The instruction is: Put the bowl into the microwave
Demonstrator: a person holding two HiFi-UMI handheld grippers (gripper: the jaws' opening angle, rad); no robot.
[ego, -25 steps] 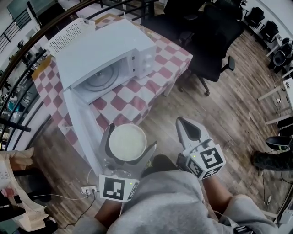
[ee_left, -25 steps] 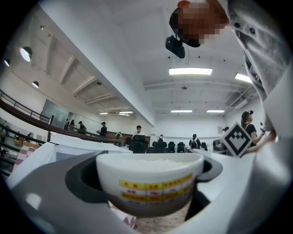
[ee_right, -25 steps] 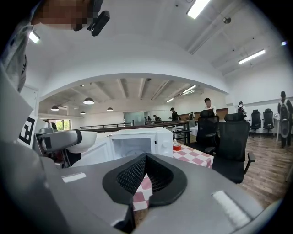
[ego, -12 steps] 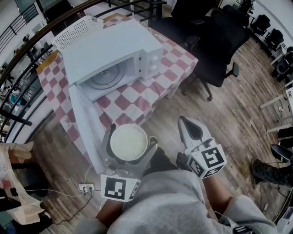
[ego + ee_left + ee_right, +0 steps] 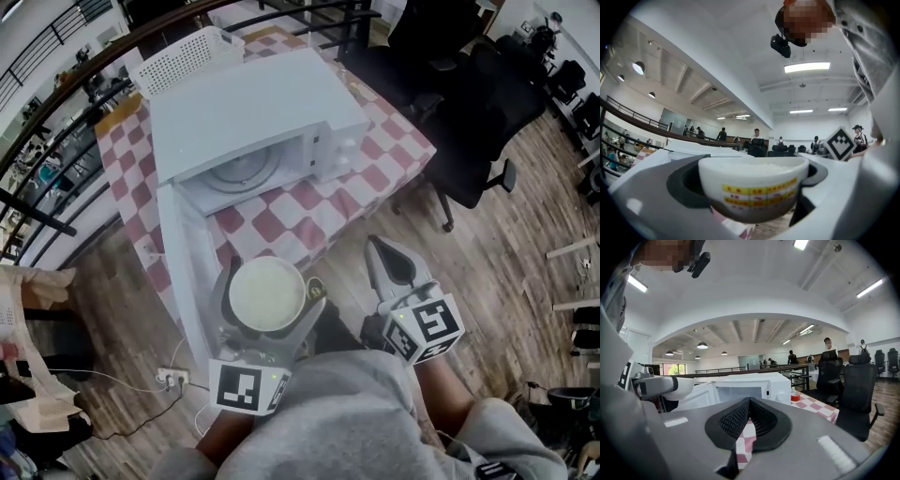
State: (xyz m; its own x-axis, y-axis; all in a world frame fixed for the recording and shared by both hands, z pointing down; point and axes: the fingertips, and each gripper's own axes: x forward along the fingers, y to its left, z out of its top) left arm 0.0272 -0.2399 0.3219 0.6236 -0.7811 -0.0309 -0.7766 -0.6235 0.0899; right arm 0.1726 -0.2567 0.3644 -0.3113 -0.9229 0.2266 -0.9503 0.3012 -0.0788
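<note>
The left gripper (image 5: pixel 270 281) is clamped on the bowl (image 5: pixel 267 294), one jaw pressed against each side of it. In the left gripper view the white bowl (image 5: pixel 753 186) fills the space between the jaws of that gripper (image 5: pixel 752 197). It sits level, has a yellow band with red marks round its side, and is filled nearly to the rim with something white (what exactly is hard to tell).

From the head view the bowl is held in the air outside the microwave (image 5: pixel 262 117). It is in front of the table's near edge and just to the right of the outer end of the open door (image 5: pixel 183 272). The oven's inside faces the person, with the round turntable (image 5: pixel 246 169) bare.

The right gripper (image 5: pixel 384 255) has its jaws pressed together with nothing between them. The right gripper view shows their ribbed pads meeting at the middle of the gripper (image 5: pixel 749 405). It hangs to the right of the bowl, apart from it, above the wooden floor (image 5: pixel 487 253).

The microwave stands on a table with a red-and-white checked cloth (image 5: pixel 380 169). A white slotted basket (image 5: pixel 187 58) sits behind the oven, and a black office chair (image 5: pixel 469 122) stands to the table's right. In the right gripper view the microwave (image 5: pixel 754 387) shows ahead, with a small red-banded can (image 5: pixel 795 396) beside it on the cloth.
</note>
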